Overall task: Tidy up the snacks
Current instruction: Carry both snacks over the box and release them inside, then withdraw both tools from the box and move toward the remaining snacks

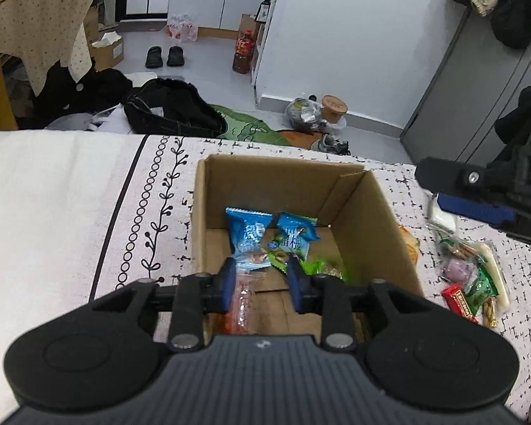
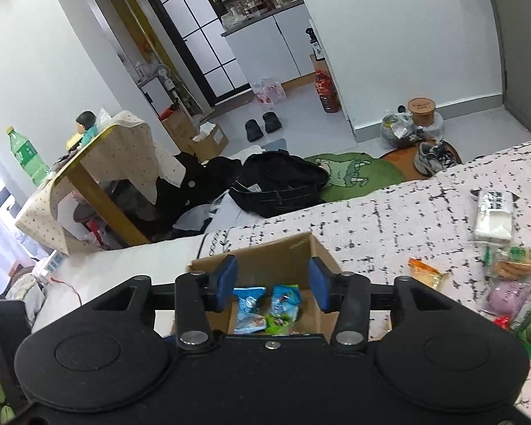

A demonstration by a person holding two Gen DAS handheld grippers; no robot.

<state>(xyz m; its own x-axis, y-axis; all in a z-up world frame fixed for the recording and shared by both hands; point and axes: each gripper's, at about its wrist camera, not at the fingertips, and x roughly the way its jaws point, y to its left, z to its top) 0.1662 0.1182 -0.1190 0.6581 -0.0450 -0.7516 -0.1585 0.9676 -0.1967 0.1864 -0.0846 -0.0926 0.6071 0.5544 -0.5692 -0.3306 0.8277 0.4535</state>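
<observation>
Bedding with a black-and-white print carries the cardboard box (image 1: 371, 233), and more snacks (image 1: 470, 279) lie loose just beside its right wall. We see the left gripper (image 1: 262, 283) spread above the packets (image 1: 247, 237) in the box, pinching nothing, and the right gripper (image 2: 272, 279) likewise spread and empty over the box

Snacks (image 1: 265, 244) in box (image 1: 368, 226) (on bed (image 1: 53, 212))
</observation>
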